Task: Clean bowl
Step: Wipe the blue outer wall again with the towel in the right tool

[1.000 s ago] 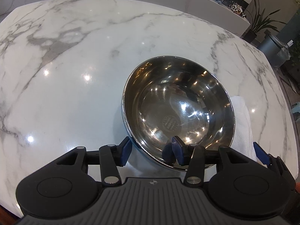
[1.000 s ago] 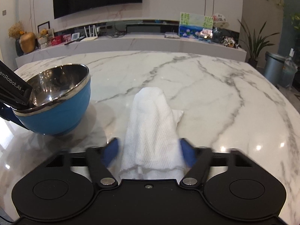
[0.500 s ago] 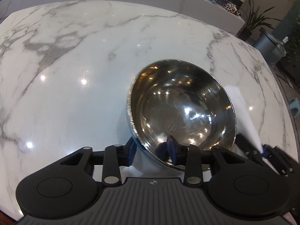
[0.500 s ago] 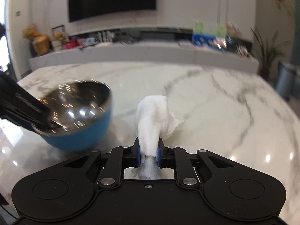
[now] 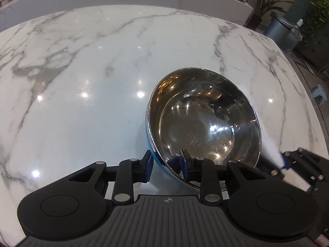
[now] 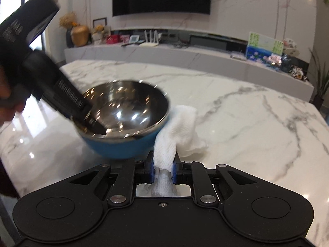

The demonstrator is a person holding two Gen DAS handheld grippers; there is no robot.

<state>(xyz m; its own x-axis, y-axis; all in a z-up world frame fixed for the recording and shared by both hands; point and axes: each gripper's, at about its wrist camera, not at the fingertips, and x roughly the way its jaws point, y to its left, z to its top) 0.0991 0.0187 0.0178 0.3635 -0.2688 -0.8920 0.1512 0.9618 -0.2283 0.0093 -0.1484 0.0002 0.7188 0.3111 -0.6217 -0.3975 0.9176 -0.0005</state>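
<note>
While my left tool (image 5: 166, 165) pinches the near rim of the bowl (image 5: 202, 121), one pad outside on the blue wall and one inside on the steel, the bowl hangs tilted above the worktop (image 5: 82, 82), its mouth turned toward my right side. My right tool (image 6: 162, 167) is closed narrow on a bunched white cloth (image 6: 176, 127), whose loose end flops forward, just beside the bowl's blue outer wall; I cannot tell whether it touches.

I judge the bowl to be light and stiff: thin steel lining, hard shell, nothing that will give under the pads. The polished inside looks slippery, and a rim pinch at one point gives it leverage to swing or twist out when the cloth pushes against it, so the grip must stay firm and the wiping pressure should go toward the held side instead of away from it. The rim is the only sensible hold; the curved wall offers nothing to close on.

The cloth is soft and limp. Gripped near its tail, its free end will fold and drag, not scrub.
</note>
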